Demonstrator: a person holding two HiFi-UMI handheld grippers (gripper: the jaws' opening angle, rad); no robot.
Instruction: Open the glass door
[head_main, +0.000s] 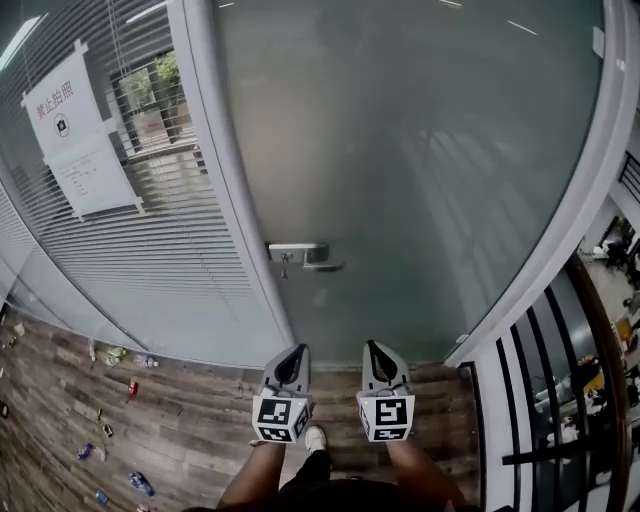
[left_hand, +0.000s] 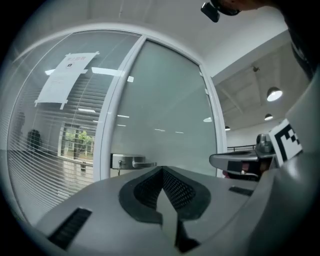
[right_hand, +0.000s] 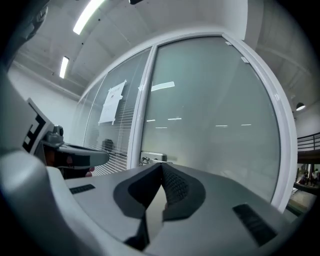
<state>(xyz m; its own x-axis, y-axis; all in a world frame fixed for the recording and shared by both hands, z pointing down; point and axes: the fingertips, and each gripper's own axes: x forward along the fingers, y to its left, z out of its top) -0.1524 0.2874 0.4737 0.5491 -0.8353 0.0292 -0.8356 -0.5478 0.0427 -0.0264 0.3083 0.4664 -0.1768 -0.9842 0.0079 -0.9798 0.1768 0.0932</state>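
The frosted glass door (head_main: 420, 150) stands closed in its white frame, straight ahead of me. Its metal lever handle (head_main: 305, 255) sits on the door's left edge, with a small key below it. My left gripper (head_main: 290, 362) and right gripper (head_main: 378, 360) are held level, side by side, short of the door and below the handle, touching nothing. Both sets of jaws are shut with nothing between them. In the left gripper view the handle (left_hand: 132, 162) shows just above the left gripper (left_hand: 162, 172). In the right gripper view the handle (right_hand: 152, 160) lies left of the right gripper (right_hand: 161, 167).
A glass partition with blinds (head_main: 150, 230) and paper notices (head_main: 80, 140) stands left of the door. A dark railing (head_main: 560, 400) runs along the right. Small bits of litter (head_main: 110, 420) lie on the wooden floor at the left. A shoe (head_main: 315, 438) shows between the grippers.
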